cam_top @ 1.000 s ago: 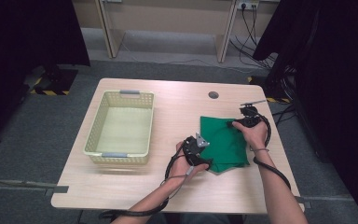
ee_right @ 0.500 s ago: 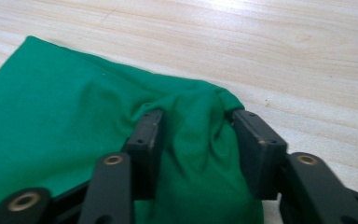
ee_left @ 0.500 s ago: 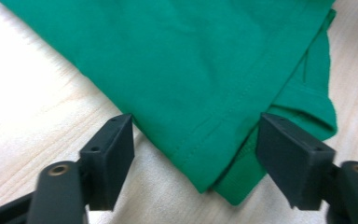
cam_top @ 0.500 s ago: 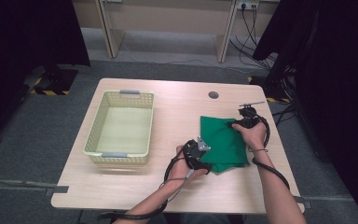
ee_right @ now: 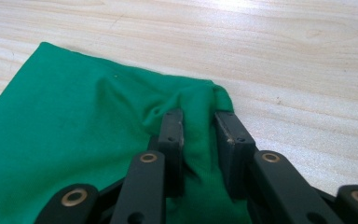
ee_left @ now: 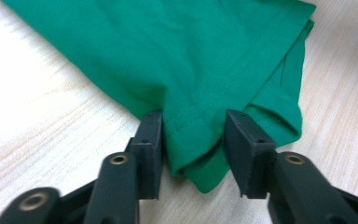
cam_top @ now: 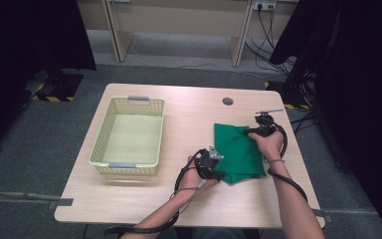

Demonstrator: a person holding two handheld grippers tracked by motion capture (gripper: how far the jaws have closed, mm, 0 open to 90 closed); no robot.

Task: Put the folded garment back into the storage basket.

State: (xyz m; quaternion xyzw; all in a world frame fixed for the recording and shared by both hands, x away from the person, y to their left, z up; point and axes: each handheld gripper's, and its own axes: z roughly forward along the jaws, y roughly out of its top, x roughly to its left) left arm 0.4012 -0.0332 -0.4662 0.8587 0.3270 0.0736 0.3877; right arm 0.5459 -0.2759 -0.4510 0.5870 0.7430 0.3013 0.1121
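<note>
A folded green cloth (cam_top: 238, 149) lies flat on the right half of the wooden table (cam_top: 189, 119). My left gripper (cam_top: 221, 175) sits at its near left corner. In the left gripper view the jaws (ee_left: 193, 140) straddle that hemmed corner (ee_left: 200, 126); they have just been closing, and the cloth between them still lies loose. My right gripper (cam_top: 251, 132) is at the far right corner. Its jaws (ee_right: 198, 135) have also just been closing, and they pinch a raised fold of the green cloth (ee_right: 74, 140), which wrinkles around them.
A pale yellow slatted basket (cam_top: 102, 142) stands empty on the left half of the table. A round cable hole (cam_top: 228, 101) sits near the far edge. Bare wood lies between basket and cloth. Cables trail from both grippers toward the near edge.
Both hands keep their places at the cloth's two corners. The cloth itself has not shifted on the table.
</note>
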